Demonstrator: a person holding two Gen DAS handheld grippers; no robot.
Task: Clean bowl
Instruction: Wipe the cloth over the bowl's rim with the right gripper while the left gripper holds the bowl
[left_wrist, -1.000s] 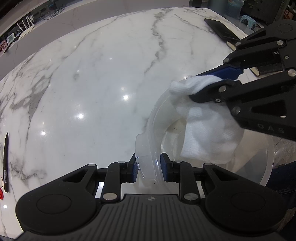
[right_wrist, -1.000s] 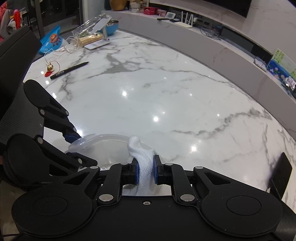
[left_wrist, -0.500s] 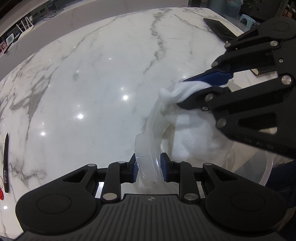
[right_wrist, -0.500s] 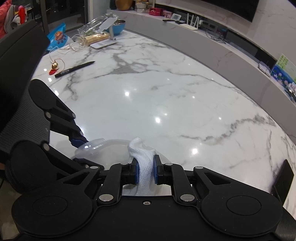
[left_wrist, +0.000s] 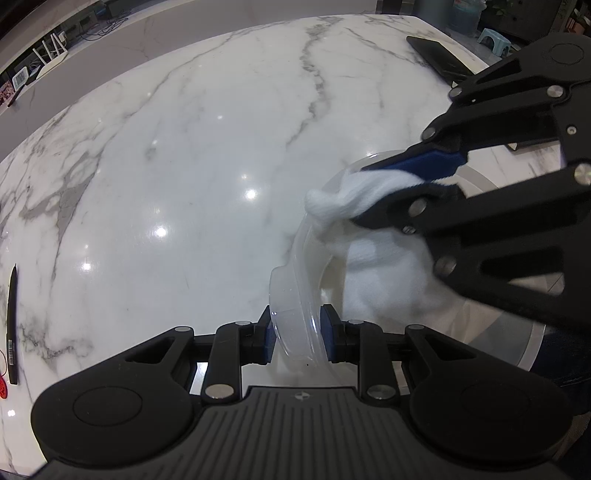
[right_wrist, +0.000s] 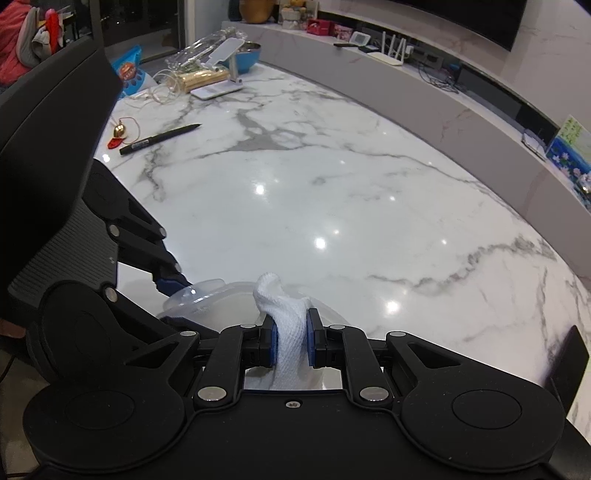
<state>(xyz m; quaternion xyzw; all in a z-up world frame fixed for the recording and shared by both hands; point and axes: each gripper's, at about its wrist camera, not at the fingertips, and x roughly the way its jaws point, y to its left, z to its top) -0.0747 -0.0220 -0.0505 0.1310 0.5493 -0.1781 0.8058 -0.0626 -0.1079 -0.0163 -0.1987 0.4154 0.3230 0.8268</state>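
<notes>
A clear plastic bowl (left_wrist: 306, 258) is tilted on its side above the marble table. My left gripper (left_wrist: 297, 334) is shut on its near rim. A white cloth (left_wrist: 384, 280) hangs inside the bowl and bunches over the far rim. My right gripper (left_wrist: 402, 188) comes in from the right, shut on the cloth. In the right wrist view the cloth (right_wrist: 290, 328) stands pinched in the right gripper (right_wrist: 291, 338). The bowl (right_wrist: 203, 299) shows just beyond, with the left gripper (right_wrist: 175, 282) on its left rim.
The marble table (left_wrist: 203, 166) spreads behind. A black pen (right_wrist: 159, 139) and a red and gold trinket (right_wrist: 119, 134) lie to the left. A phone stand (right_wrist: 221, 70), blue bowl (right_wrist: 246, 59) and bags sit at the far end. A dark phone (left_wrist: 437, 59) lies at the right.
The right gripper has carried the cloth leftward along the inside of the bowl toward its far rim. The left gripper and the bowl have stayed where they were.
</notes>
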